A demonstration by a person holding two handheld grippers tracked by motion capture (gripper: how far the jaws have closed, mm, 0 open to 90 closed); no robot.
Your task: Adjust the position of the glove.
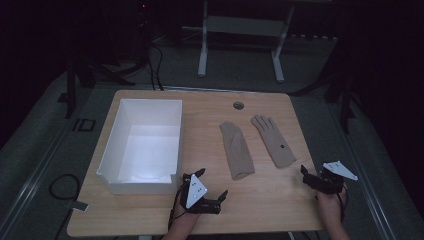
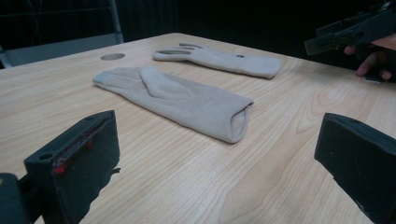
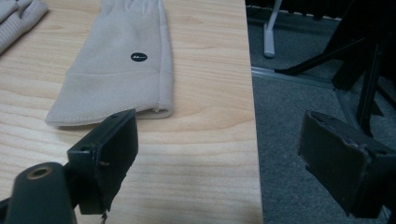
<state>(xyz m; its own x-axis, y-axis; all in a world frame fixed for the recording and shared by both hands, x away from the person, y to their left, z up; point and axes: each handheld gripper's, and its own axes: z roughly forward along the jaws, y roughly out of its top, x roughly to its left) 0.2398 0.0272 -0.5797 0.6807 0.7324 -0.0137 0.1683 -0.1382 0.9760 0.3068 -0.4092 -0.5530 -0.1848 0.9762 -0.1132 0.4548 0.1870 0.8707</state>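
Two beige gloves lie flat on the wooden table (image 1: 260, 200). The left glove (image 1: 237, 150) (image 2: 177, 98) lies palm-side folded, its cuff towards me. The right glove (image 1: 273, 140) (image 3: 116, 70) bears a small black dot; it also lies farther back in the left gripper view (image 2: 224, 59). My left gripper (image 1: 211, 183) (image 2: 217, 158) hovers low over the table just short of the left glove's cuff, jaws wide open and empty. My right gripper (image 1: 311, 175) (image 3: 226, 158) stands open at the table's right edge, near the dotted glove's cuff, one jaw over the floor.
A white open box (image 1: 142, 145) stands on the left half of the table, close to my left gripper. A round cable hole (image 1: 238, 105) is at the back. The table's right edge (image 3: 252, 116) drops to grey carpet. A desk frame (image 1: 240, 35) stands behind.
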